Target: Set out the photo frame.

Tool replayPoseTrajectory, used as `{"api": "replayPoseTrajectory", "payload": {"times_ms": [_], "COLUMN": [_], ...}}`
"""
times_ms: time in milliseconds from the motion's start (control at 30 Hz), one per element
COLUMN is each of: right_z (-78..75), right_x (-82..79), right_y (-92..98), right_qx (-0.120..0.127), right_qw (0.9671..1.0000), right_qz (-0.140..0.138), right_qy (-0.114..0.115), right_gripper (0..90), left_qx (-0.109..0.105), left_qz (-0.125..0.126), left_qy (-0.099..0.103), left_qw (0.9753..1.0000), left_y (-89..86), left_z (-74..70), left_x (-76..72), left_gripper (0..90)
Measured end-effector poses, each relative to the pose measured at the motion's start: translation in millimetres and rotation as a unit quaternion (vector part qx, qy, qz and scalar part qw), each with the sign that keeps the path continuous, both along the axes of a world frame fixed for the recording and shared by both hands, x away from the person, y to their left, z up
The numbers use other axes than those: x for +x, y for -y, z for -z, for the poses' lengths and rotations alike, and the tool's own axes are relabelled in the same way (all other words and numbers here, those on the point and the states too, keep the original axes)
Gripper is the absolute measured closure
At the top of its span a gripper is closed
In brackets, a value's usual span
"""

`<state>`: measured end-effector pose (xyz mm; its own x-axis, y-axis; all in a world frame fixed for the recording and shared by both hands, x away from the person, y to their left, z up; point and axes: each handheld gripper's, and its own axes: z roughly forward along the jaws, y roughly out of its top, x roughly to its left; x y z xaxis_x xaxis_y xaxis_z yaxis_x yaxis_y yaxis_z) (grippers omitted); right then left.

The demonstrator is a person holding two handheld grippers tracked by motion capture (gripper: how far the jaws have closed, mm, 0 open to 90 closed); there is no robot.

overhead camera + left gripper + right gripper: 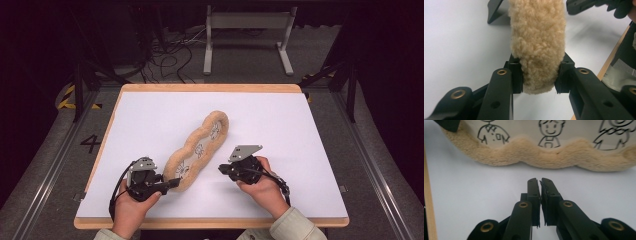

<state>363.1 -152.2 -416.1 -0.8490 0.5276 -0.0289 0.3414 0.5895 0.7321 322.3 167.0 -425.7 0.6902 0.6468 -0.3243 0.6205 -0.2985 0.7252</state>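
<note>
One white tabletop [280, 130] carries a long fleece cushion [200, 150] with wavy edges and cartoon children drawn on its pale face. Its near end sits between the jaws of the left hand-held gripper [537, 73], which press on both fleece sides. Just beside the cushion's edge, not touching, the right hand-held gripper [540, 181] has its jaws nearly together, holding nothing.

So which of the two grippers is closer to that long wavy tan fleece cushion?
The left. The left gripper has its jaws around the near end of the long wavy tan fleece cushion; the right gripper, jaws shut, sits beside its edge, apart from it.
</note>
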Motion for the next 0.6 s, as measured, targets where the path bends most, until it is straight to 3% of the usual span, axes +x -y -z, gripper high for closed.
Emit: {"api": "replayPoseTrajectory", "payload": {"times_ms": [200,333,500,600], "right_z": [-12.5,-20.3,-21.5,-20.2], "right_x": [17.0,42.8,70.0,78.3], "right_y": [15.4,25.2,29.5,30.5], "right_qx": [0.013,0.015,0.012,0.015], "right_qw": [0.9994,0.998,0.9962,0.9957], "right_qz": [0.029,0.058,0.085,0.089], "right_qy": [0.013,0.019,0.019,0.022], "right_gripper": [80.8,75.3,72.5,71.1], "left_qx": [-0.005,-0.007,-0.01,-0.01], "left_qz": [0.006,0.011,0.011,0.012], "left_qy": [-0.005,-0.006,-0.008,-0.005], "left_qw": [1.0,0.9999,0.9999,0.9999], "left_y": [-7.4,-10.9,-11.5,-12.6], "left_z": [-0.4,0.0,0.6,1.4], "left_x": [-0.5,-0.9,-1.5,-1.1], "left_gripper": [67.3,67.5,67.5,67.4]}}
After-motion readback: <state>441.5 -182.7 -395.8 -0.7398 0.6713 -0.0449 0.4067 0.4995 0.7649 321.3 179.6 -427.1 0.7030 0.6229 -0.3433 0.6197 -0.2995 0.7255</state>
